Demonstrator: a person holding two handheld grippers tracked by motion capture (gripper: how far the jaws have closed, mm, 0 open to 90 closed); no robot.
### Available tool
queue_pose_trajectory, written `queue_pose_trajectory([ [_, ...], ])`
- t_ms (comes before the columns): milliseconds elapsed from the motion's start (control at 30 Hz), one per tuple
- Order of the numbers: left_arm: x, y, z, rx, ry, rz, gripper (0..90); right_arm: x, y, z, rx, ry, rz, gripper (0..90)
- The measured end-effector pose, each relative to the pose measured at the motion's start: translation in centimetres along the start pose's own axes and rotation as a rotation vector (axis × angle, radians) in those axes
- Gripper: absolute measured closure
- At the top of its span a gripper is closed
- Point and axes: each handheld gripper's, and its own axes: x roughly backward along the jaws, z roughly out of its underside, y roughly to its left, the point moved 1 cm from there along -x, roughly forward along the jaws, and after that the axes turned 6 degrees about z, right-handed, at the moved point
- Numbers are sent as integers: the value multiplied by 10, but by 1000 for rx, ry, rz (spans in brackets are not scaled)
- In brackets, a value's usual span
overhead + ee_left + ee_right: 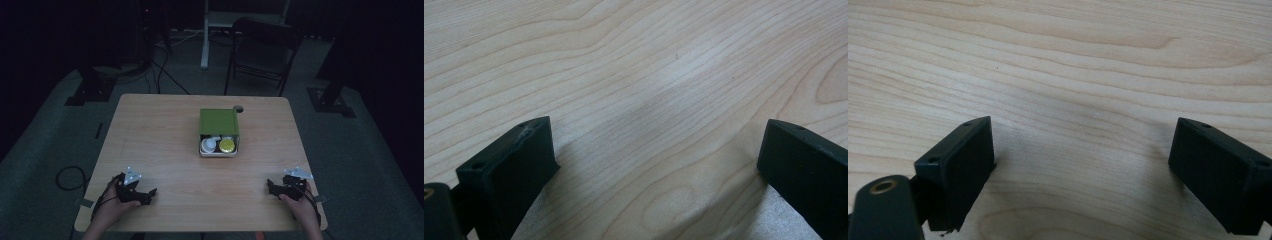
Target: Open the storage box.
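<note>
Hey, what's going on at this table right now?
A person sits at a wooden table with a tool in each hand. The left tool and the right tool both rest near the table's front edge, jaws open and nothing between them. Farther out, in the middle, stands a small box with a green lid partly over it, and a white bottle and a yellow-capped jar inside. Neither tool is touching it.

Bare counter (165, 150) stretches between the left hand-held gripper (145, 196) and the right hand-held gripper (271, 188), both with jaws spread and nothing between them. The one obstacle is the green box (218, 121) near the far middle, its open front showing a white bottle (208, 145) and yellow lid (227, 145) packed side by side.
</note>
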Motion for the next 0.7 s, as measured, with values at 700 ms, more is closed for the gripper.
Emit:
queue_pose_trajectory([
  [700, -1, 0, 0, -2, 3, -4, 16, 1, 3, 0, 8, -3, -4, 106],
])
